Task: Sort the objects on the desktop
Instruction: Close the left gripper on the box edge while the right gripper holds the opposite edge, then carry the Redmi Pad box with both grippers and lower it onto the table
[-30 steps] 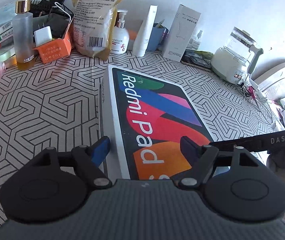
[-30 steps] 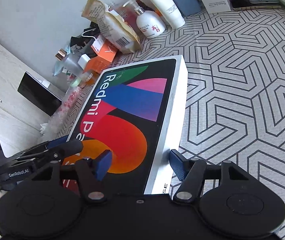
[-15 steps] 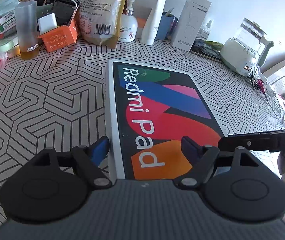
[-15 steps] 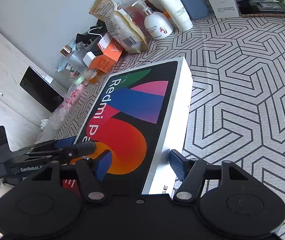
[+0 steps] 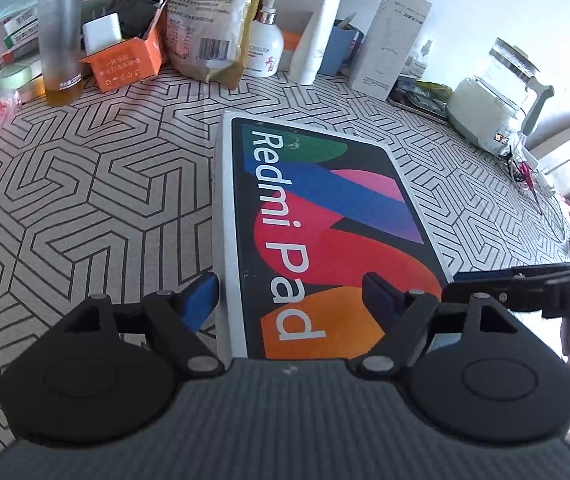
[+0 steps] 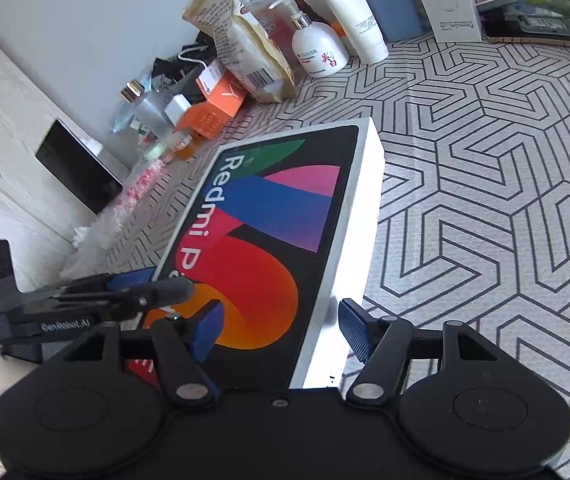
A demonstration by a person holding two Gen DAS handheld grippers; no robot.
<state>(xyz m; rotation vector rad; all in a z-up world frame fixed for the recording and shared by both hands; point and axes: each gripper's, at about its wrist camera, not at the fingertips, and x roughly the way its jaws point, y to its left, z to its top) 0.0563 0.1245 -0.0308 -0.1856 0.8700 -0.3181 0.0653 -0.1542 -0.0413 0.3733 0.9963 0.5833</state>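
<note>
Two hand-held grippers, left hand-held gripper (image 5: 291,296) and right hand-held gripper (image 6: 279,326), both released, straddle the near corners of the tablet box (image 5: 325,224), lying lengthwise up-frame on the desk (image 5: 85,200).

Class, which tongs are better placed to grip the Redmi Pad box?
Right. The right tongs straddle the Redmi Pad box at its side wall; the left tongs span more of it.

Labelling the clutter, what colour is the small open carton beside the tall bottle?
Orange carton, clearest in the left wrist view.
</note>
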